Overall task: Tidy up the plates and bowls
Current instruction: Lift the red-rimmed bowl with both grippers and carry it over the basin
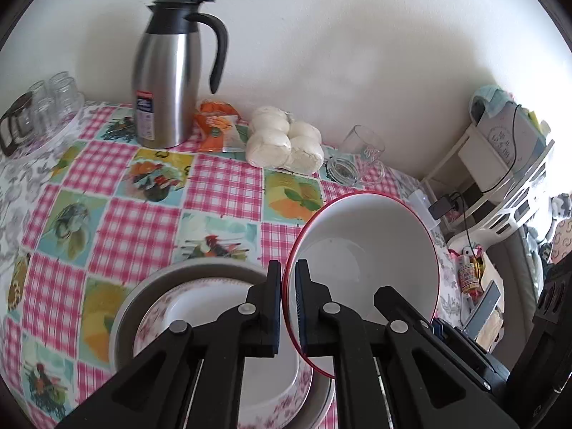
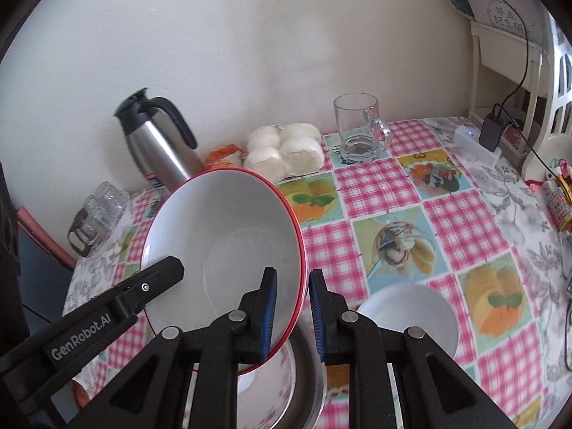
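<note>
Together, my left gripper [image 1: 289, 307] and right gripper [image 2: 293, 316] pinched opposite rims of the red-rimmed bowl [image 1: 371, 254], holding it tilted above the stacked plates [image 1: 200, 304] on the desk [image 1: 136, 221], probably to share its weight.

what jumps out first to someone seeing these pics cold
A big white bowl with a red rim is held tilted in mid-air, both grippers clamped on its rim, the left gripper on one side and the right gripper on the opposite side. Under it sits a floral plate in a grey dish. Behind, a steel thermos jug stands against the wall on the bright checked tablecloth.
</note>
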### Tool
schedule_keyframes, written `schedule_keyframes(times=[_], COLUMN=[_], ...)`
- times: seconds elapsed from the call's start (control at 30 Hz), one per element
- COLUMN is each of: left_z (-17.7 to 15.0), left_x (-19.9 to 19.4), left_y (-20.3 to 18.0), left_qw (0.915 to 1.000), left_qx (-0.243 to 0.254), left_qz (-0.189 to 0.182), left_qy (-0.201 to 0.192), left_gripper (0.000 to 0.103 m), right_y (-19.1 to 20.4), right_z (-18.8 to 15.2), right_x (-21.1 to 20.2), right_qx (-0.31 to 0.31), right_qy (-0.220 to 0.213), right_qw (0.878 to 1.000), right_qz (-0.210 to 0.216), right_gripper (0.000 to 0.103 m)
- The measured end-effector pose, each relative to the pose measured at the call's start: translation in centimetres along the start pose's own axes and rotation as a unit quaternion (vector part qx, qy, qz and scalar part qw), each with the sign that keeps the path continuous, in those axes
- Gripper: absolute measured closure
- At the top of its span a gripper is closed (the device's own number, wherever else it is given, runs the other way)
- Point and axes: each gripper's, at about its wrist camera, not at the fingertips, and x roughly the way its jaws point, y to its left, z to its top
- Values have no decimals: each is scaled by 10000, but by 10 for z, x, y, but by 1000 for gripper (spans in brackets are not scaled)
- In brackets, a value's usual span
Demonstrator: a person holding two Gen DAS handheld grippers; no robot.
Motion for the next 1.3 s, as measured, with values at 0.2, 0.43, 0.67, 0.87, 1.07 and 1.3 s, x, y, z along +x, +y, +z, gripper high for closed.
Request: schedule_keyframes(times=[0.2, 0.43, 0.67, 0.87, 1.07, 1.3], left_z=[-19, -30, -38, -39, -41, -43], left_x=[-30, -61, -72, -69, -58, -49], left_y=[12, 15, 29, 43, 63, 81], left_qw=[9997, 9987, 9982, 9977, 9961, 9940], left_qx=[-123, -66, -220, -449, -762, -1034], left_qz=[-33, -12, -97, -148, -253, -243], left_qy=[-207, -497, -553, -495, -356, -259], left_gripper=[96, 96, 96, 96, 96, 95], right_y=[16, 27, 32, 37, 45, 55], right_z=[-25, -44, -50, -49, -51, -55], right_x=[-26, -47, -57, -51, -38, -21], right_qx=[2, 143, 257, 320, 270, 198], right_qy=[-130, -180, -219, -130, 29, 205], right_qw=[9999, 9994, 9984, 9976, 9980, 9981], right_qz=[61, 271, 445, 600, 573, 554], right_gripper=[83, 83, 83, 83, 83, 83])
